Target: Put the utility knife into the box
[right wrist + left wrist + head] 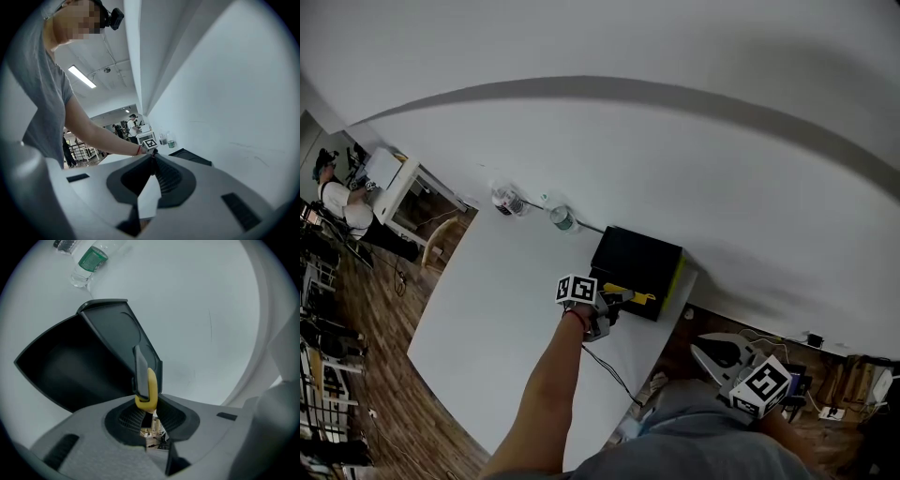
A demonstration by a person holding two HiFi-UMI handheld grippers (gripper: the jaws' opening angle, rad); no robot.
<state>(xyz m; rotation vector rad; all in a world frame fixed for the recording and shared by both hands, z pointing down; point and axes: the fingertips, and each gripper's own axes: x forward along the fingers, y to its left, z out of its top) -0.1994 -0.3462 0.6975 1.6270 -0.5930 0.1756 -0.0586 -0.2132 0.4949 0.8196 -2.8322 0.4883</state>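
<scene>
1. The white tabletop (487, 319) carries everything. In the head view its 3 o'clock end holds the box.
2. The black rectangular open box (637, 255) shows a dark, hollow inside in the left gripper view (70, 371), with one flap standing up.
3. The left gripper (614, 302) reaches toward the box's 6 o'clock edge, its jaws clenched on the knife. The right gripper (719, 353) hangs off the tabletop at 4 o'clock from the box. Its jaws are pressed together with nothing between them.
4. Two clear plastic bottles (562, 217) lie at 10 o'clock from the box, well apart from it.
5. The yellow-and-grey utility knife (146, 383) is pinched at its yellow end and sticks out over the box's near rim (630, 295). It looks light and stiff, with a smooth plastic shell that could swivel in so narrow a pinch. A hold nearer mid-handle, away from the blade end, would likely be steadier.
</scene>
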